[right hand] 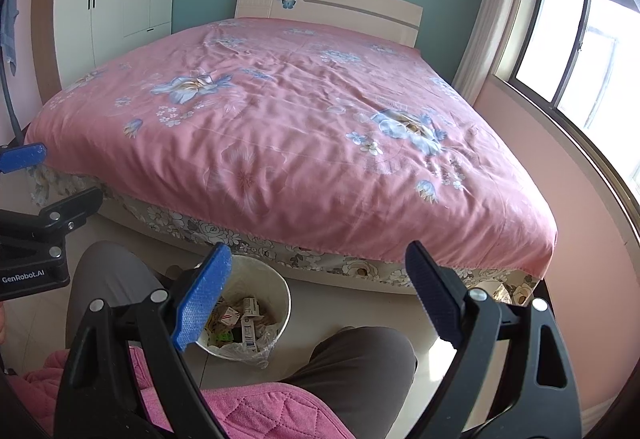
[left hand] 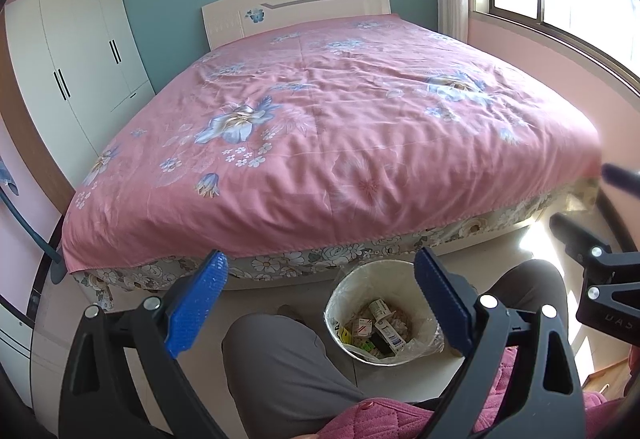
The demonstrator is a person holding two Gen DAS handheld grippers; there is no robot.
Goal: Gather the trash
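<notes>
- One round waste bin (left hand: 416, 289) stands on the pale floor (left hand: 316, 299) just in front of the bed's near edge, between the seated person's two knees; it is lined with a clear plastic bag (left hand: 430, 339) whose loose rim spills over the near side.
- Several small items lie inside as trash (left hand: 380, 323): crumpled paper and little printed cartons, white with coloured marks; their labels are too small to read.
- The bin's wall is smooth and cream-coloured, open at the top, with bare floor to its right and left.
- Grey trouser legs (left hand: 280, 359) flank the bin, and a pink quilted garment (right hand: 256, 411) shows at the near edge.
- The left gripper (left hand: 322, 279) hangs above the bin with its blue ribbed pads spread wide, nothing between them.
- The right gripper (right hand: 320, 271) likewise stands released, jaws wide and empty, to the right of the bin.
- Beyond, the bed (left hand: 332, 119) carries a wrinkled pink cover with blue flowers; a floral skirt edges its near side.
- Farther off stand a cream headboard (left hand: 296, 5), a white wardrobe (left hand: 80, 55) at the left, and a bright window (right hand: 580, 39) at the right.
</notes>
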